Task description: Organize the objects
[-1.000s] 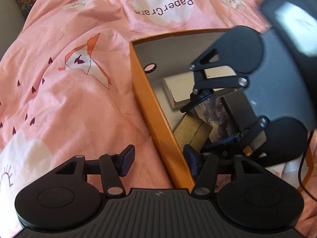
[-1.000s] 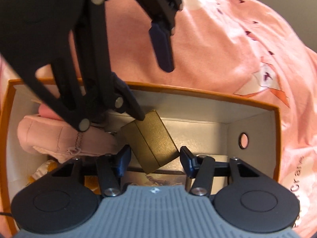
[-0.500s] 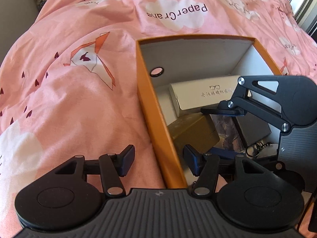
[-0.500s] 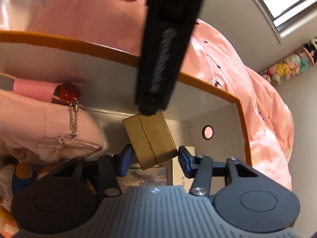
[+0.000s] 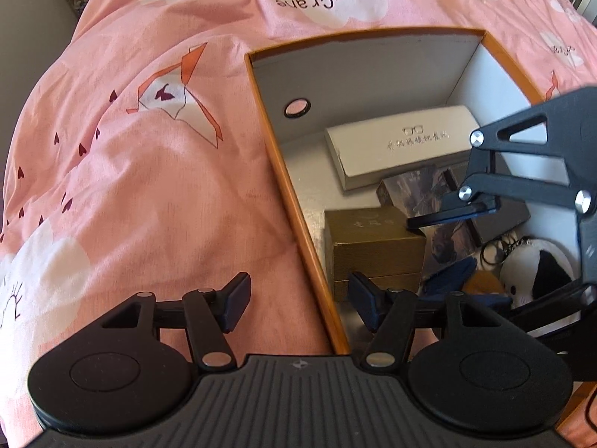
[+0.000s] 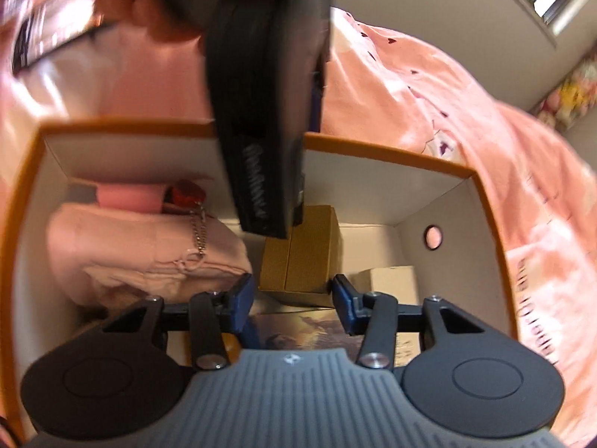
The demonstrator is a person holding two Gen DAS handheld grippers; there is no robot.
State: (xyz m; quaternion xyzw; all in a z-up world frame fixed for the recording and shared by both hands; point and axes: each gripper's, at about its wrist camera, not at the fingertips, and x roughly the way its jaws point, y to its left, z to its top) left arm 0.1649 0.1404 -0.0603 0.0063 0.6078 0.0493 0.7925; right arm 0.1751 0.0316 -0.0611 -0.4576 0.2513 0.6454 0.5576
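Observation:
An orange cardboard box (image 5: 298, 205) stands open on a pink duvet. A gold-brown case (image 5: 373, 246) lies flat on its floor against the near wall. My left gripper (image 5: 298, 298) is open and straddles that wall, with one finger over the duvet and one inside the box. My right gripper (image 6: 294, 295) points down into the box, half open. The gold-brown case (image 6: 302, 254) sits just past its fingertips, and I see no pad pressing on it. In the left wrist view the right gripper's fingers (image 5: 447, 216) reach the case's right end.
Also inside the box are a white glasses case (image 5: 403, 149), a picture-printed packet (image 5: 418, 190), a panda plush on key rings (image 5: 537, 268), a pink plush (image 6: 141, 246) and a red charm on a chain (image 6: 186, 194). The left gripper's body (image 6: 268, 149), held by a hand (image 6: 149, 11), blocks part of the right wrist view.
The gold-brown case was tilted between my right fingers; now it lies level by the wall, beyond their tips. My right gripper swung across the box. The left gripper barely moved.

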